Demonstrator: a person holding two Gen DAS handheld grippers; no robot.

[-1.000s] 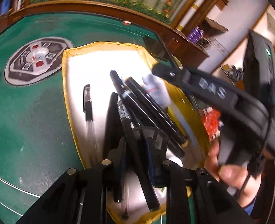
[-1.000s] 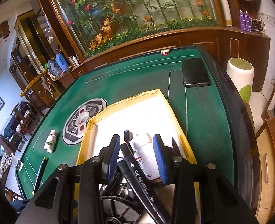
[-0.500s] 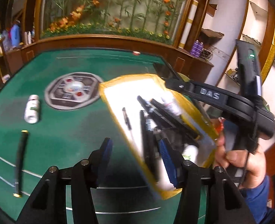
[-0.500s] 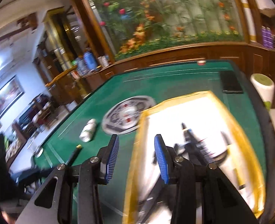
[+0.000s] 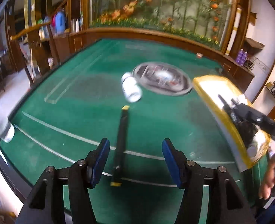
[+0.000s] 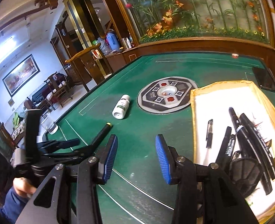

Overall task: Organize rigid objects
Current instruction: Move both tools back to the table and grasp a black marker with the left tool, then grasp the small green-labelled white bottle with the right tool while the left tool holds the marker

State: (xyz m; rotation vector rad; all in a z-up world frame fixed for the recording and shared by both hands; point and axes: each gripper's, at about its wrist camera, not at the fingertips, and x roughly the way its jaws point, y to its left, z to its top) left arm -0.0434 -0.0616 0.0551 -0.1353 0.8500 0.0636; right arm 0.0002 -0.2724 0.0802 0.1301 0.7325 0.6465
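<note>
A green felt table (image 6: 156, 134) fills the middle of both views, with white lines running across its lower half and a round grey panel (image 6: 167, 97) set in its centre. In the right wrist view a yellow-rimmed tray (image 6: 193, 112) with a white floor takes up the right side of the frame; in the left wrist view the same tray sits at the right edge, smeared by blur.

The left gripper (image 5: 135, 160) occupies the bottom centre of its own frame, its blue-padded jaws spread wide and nothing between the pads — the black stick with gold ends (image 5: 121, 141) lies on the felt beyond them, seen through the gap, running from the lower centre up toward mid-frame. The right gripper (image 6: 135, 158) sits at the bottom centre of its frame, likewise spread apart and empty, over bare felt just left of the tray.

Inside the tray, at the lower right of the right wrist view, several black pens (image 6: 249, 141) lie bunched together, and one slimmer pen (image 6: 209, 133) lies apart to their left. A white bottle (image 6: 121, 107) lies on its side on the felt, just left of the grey panel and above the stick's gold tip. A clear glass (image 6: 48, 124) stands near the table's left edge. A dark flat slab, perhaps a phone (image 6: 264, 78), lies at the upper right beyond the tray.
</note>
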